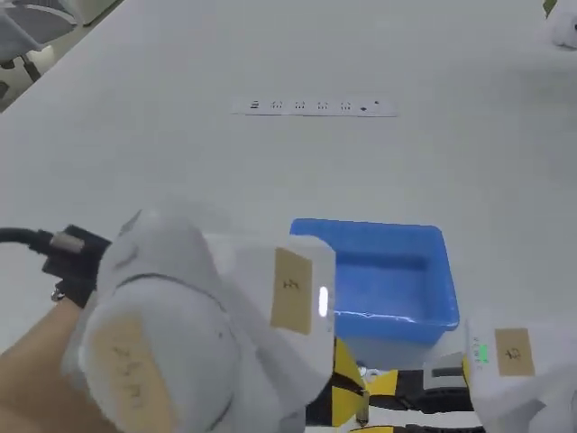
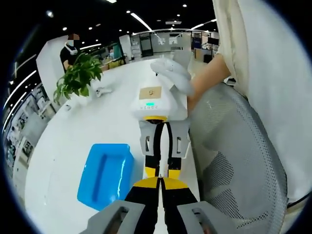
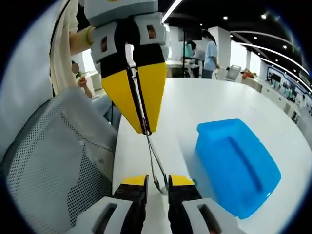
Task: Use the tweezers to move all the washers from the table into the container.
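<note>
- The white tabletop (image 1: 180, 162) lies bare and wide beyond the container, as far as a thin printed label strip (image 1: 311, 107) lying flat well apart from it.
- A grey mesh chair back (image 2: 234, 161) stands just beside the tabletop's near edge, close to where the two grippers meet.
- The blue rectangular plastic container (image 1: 388, 327) sits upright on the tabletop, mouth up, near that edge. A narrow band of tabletop separates it from the grippers.
- The left gripper (image 3: 146, 129) has its yellow fingers pressed together on the thin metal tweezers (image 3: 153, 156), which jut from the tips towards the right gripper.
- The right gripper (image 3: 158, 183) faces it tip to tip, its fingers narrowly apart with the tweezers' curved end between them. Whether they pinch it cannot be told.
- The tweezers hang over the band between the tabletop's edge and the container.
</note>
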### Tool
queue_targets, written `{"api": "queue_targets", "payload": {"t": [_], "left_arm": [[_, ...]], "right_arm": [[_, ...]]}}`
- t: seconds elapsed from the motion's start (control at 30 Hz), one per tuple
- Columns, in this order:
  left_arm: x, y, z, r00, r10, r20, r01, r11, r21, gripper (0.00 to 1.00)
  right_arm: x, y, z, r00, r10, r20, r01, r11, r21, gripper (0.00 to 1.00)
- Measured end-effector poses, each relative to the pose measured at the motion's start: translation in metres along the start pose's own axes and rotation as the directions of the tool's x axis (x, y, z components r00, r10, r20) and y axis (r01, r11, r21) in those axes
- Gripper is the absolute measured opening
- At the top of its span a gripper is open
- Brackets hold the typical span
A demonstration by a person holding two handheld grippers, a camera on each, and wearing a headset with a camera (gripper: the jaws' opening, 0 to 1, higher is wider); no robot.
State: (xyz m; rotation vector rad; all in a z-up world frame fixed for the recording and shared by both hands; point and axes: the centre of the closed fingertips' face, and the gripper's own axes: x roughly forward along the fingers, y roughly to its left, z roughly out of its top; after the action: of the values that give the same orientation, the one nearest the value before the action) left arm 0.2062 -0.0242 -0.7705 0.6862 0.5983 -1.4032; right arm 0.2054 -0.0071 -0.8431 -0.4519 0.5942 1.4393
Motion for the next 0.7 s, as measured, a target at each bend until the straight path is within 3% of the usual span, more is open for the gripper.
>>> {"api": "queue_targets", "payload": {"t": [0.13, 0.2, 0.23, 0.27, 0.3, 0.33, 0.4, 0.5, 0.53, 0.57, 0.6, 0.63, 0.67, 0.7], "left_arm": [[0.002, 0.002, 0.003, 0.9999, -0.006, 0.015, 0.007, 0.999, -0.046, 0.0], [0.004, 0.002, 0.005, 0.999, 0.006, 0.045, -0.001, 0.996, -0.094, 0.0], [0.005, 0.006, 0.006, 0.997, 0.037, 0.067, -0.029, 0.992, -0.122, 0.0], [0.005, 0.006, 0.005, 0.9963, 0.049, 0.07, -0.039, 0.99, -0.136, 0.0], [0.006, 0.005, 0.006, 0.9936, 0.054, 0.099, -0.039, 0.989, -0.144, 0.0], [0.006, 0.007, 0.007, 0.9893, 0.082, 0.121, -0.06, 0.983, -0.174, 0.0], [0.003, 0.006, 0.005, 0.9794, 0.124, 0.159, -0.078, 0.96, -0.27, 0.02], [-0.006, 0.007, 0.001, 0.953, 0.21, 0.218, -0.109, 0.91, -0.4, 0.14], [-0.011, 0.005, -0.003, 0.9421, 0.243, 0.231, -0.114, 0.88, -0.462, 0.18], [-0.014, 0.005, -0.007, 0.9338, 0.274, 0.23, -0.131, 0.86, -0.492, 0.21], [-0.02, 0.005, -0.012, 0.916, 0.325, 0.236, -0.157, 0.832, -0.533, 0.27], [-0.023, 0.004, -0.015, 0.9057, 0.352, 0.237, -0.165, 0.807, -0.567, 0.32], [-0.028, 0.002, -0.02, 0.8901, 0.39, 0.236, -0.174, 0.77, -0.614, 0.36], [-0.031, 0.001, -0.023, 0.877, 0.419, 0.236, -0.19, 0.752, -0.631, 0.42]], "right_arm": [[-0.006, 0.0, 0.019, 0.9991, 0.004, 0.043, -0.003, 1.0, -0.014, 0.1], [-0.004, -0.002, 0.018, 0.9998, 0.002, 0.021, -0.001, 0.999, -0.032, 0.06], [-0.004, -0.004, 0.017, 0.9999, 0.004, 0.01, -0.003, 0.997, -0.08, 0.04], [-0.004, -0.002, 0.016, 0.9999, 0.005, 0.01, -0.005, 0.999, -0.046, 0.03], [-0.005, -0.002, 0.016, 0.9998, 0.018, 0.011, -0.017, 1.0, -0.023, 0.03], [-0.005, -0.002, 0.016, 0.9998, 0.017, 0.011, -0.016, 1.0, -0.025, 0.03], [-0.006, -0.004, 0.015, 0.9999, 0.007, 0.011, -0.007, 1.0, -0.002, 0.02], [-0.007, -0.009, 0.015, 0.9992, -0.012, 0.039, 0.01, 0.998, 0.062, 0.02], [-0.008, -0.01, 0.015, 0.9985, -0.018, 0.051, 0.013, 0.995, 0.096, 0.02], [-0.008, -0.014, 0.016, 0.9972, -0.027, 0.069, 0.017, 0.991, 0.136, 0.02], [-0.009, -0.015, 0.015, 0.9963, -0.033, 0.079, 0.02, 0.986, 0.167, 0.02], [-0.01, -0.019, 0.014, 0.9944, -0.044, 0.096, 0.022, 0.975, 0.22, 0.02], [-0.011, -0.02, 0.014, 0.9932, -0.047, 0.106, 0.019, 0.968, 0.251, 0.02], [-0.011, -0.023, 0.013, 0.9919, -0.057, 0.113, 0.024, 0.962, 0.273, 0.02]]}}
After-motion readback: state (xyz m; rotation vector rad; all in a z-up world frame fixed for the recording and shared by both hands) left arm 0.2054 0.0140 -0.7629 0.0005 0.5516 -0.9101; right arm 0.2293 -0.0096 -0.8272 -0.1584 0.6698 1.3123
